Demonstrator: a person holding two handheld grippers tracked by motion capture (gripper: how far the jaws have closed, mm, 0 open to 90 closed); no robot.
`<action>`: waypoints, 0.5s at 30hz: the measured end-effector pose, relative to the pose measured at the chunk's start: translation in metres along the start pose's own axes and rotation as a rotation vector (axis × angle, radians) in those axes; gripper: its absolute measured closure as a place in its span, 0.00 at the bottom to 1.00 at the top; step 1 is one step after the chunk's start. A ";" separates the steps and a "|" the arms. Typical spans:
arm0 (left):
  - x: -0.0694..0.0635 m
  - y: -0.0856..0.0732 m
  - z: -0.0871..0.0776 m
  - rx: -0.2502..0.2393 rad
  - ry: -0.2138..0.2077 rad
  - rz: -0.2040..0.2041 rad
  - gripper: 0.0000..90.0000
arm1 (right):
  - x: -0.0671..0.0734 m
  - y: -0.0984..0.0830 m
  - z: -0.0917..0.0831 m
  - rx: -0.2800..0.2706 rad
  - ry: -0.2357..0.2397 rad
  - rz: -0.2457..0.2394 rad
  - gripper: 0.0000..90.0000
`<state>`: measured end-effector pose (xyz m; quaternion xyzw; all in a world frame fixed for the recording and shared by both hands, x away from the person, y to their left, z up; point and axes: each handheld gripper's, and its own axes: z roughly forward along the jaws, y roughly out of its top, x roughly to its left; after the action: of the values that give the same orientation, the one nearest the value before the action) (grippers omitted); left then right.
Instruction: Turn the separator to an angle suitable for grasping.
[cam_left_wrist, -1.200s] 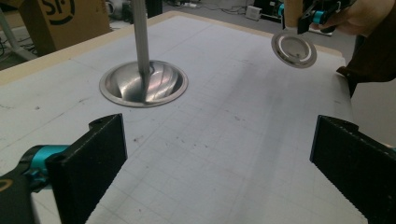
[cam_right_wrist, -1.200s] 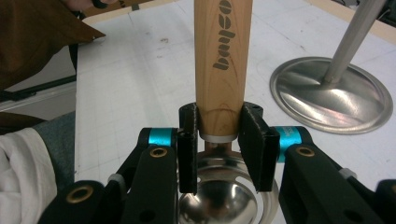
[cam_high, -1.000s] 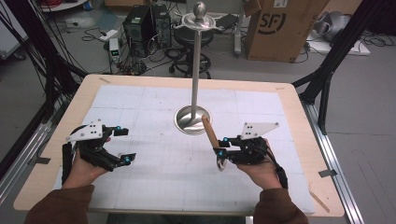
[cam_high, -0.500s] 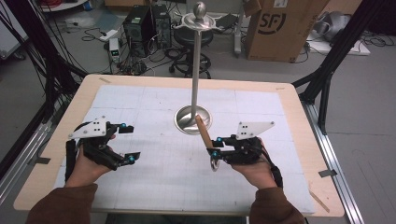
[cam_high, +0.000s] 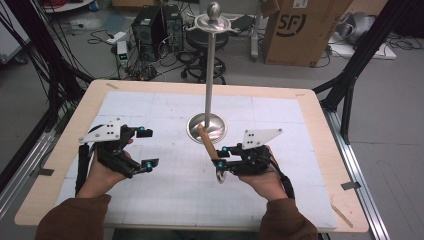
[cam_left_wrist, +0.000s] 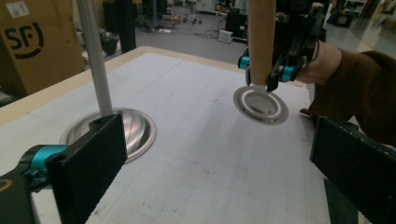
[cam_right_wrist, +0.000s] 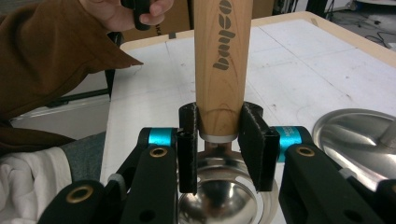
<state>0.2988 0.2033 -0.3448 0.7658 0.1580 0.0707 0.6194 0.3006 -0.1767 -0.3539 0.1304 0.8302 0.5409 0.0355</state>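
Note:
My right gripper (cam_high: 220, 157) is shut on the lower end of a wooden handle (cam_high: 206, 141), just above the tool's round metal head (cam_high: 220, 174). In the right gripper view the pads (cam_right_wrist: 252, 140) press both sides of the handle (cam_right_wrist: 222, 60), with the shiny head (cam_right_wrist: 219, 200) below. The handle's top leans over the round base (cam_high: 207, 127) of a metal stand whose pole (cam_high: 210, 75) rises to a hooked top (cam_high: 214, 20). My left gripper (cam_high: 148, 147) is open and holds nothing, left of the stand. Between its wide jaws, the left gripper view (cam_left_wrist: 219, 163) shows the held tool (cam_left_wrist: 260, 103).
A white gridded mat (cam_high: 165, 115) covers the wooden table (cam_high: 320, 150). Behind the far edge are a cardboard box (cam_high: 295, 30), a stool and computer gear (cam_high: 150, 25) on the floor. Black frame posts (cam_high: 350, 85) stand at both sides.
My right gripper has carried the tool leftward, so the handle top now reaches the stand's base. My left gripper has shifted slightly right and up, still open.

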 end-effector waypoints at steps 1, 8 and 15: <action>0.000 0.001 0.002 0.003 -0.003 0.002 0.05 | 0.000 0.000 0.001 0.001 0.001 -0.001 0.77; -0.003 0.004 0.018 0.028 -0.019 0.010 0.05 | 0.001 0.002 0.005 -0.001 0.007 -0.008 0.77; -0.007 0.013 0.034 0.043 -0.037 0.021 0.05 | 0.003 0.004 0.012 0.004 0.017 -0.019 0.77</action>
<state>0.3046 0.1666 -0.3392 0.7817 0.1401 0.0598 0.6048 0.3005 -0.1636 -0.3555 0.1181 0.8326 0.5401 0.0333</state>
